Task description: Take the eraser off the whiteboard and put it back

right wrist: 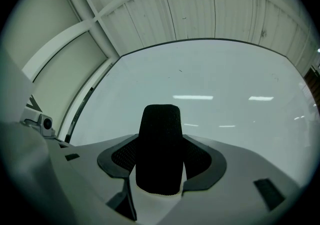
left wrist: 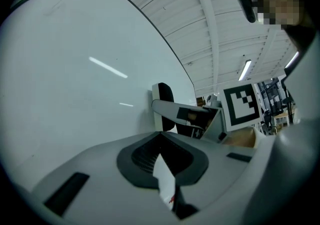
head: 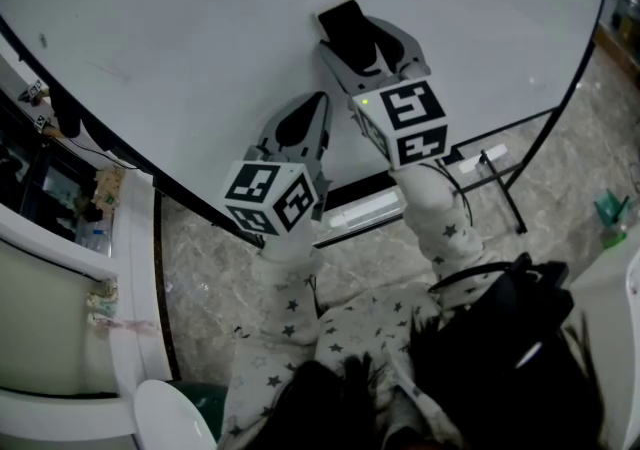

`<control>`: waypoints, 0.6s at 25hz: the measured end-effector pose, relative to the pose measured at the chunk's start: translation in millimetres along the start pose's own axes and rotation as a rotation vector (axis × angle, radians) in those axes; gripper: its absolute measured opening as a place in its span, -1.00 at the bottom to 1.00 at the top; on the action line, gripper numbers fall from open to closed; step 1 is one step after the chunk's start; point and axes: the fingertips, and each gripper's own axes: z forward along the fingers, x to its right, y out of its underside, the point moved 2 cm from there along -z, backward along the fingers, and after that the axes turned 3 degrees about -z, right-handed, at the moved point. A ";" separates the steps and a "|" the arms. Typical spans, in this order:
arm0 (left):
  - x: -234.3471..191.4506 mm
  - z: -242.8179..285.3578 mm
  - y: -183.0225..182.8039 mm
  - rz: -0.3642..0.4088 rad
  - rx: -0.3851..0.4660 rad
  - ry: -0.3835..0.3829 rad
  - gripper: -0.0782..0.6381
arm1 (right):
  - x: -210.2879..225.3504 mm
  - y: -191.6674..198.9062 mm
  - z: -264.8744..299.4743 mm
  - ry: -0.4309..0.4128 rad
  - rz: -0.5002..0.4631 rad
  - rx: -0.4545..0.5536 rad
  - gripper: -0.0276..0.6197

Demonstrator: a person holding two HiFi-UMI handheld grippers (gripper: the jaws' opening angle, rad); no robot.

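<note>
I am looking steeply down on the whiteboard (head: 180,48), which is filling most of the head view with its dark rim curving down the left side. The left gripper (head: 318,103) is pointing at the board's lower part, and its marker cube (head: 272,196) is sitting just behind the jaws. In the left gripper view I am seeing its jaws drawn together. Only a thin pale sliver is showing between the dark pads, and I cannot tell what that sliver is. Nothing else is sitting in that grip.

Moving right, the right gripper (head: 365,43) is reaching further up the board than the left one, and its own marker cube (head: 405,121) is facing the camera. Its jaws are clamping the eraser (head: 345,26), a black felt block that is standing upright between the pads in the right gripper view and is sticking out past the fingertips toward the board. The eraser is lying right at the white surface, but I cannot tell whether it is touching it. Star-patterned sleeves (head: 290,288) are running back from both grippers. Further right, the board's dark stand legs (head: 500,178) are resting on the marbled floor (head: 560,208).
</note>
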 end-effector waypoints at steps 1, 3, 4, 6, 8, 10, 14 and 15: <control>0.3 0.6 0.7 -0.001 -0.001 0.002 -0.78 | 0.4 1.2 0.5 0.002 -0.001 -0.003 -0.12; 0.3 1.0 1.4 -0.003 -0.002 0.005 -0.78 | 1.1 3.0 1.7 0.006 -0.007 -0.009 -0.12; 0.0 0.6 1.9 -0.005 -0.003 0.006 -0.78 | 1.5 3.3 1.7 0.010 -0.014 -0.012 -0.12; -0.3 -0.2 3.3 -0.009 -0.004 0.004 -0.78 | 2.3 2.8 0.6 0.023 -0.031 -0.015 -0.12; 0.7 -0.1 5.5 -0.009 -0.006 0.003 -0.78 | 3.1 3.0 -0.5 0.037 -0.049 -0.015 -0.12; 2.2 0.5 7.8 -0.008 -0.010 0.006 -0.78 | 4.1 4.5 -1.4 0.050 -0.064 -0.018 -0.12; 0.8 -1.7 8.0 -0.009 -0.013 0.003 -0.78 | 5.1 4.6 -1.0 0.060 -0.083 -0.022 -0.12; 0.0 -3.0 7.9 -0.010 -0.013 0.000 -0.78 | 4.9 4.8 -1.0 0.059 -0.085 -0.023 -0.12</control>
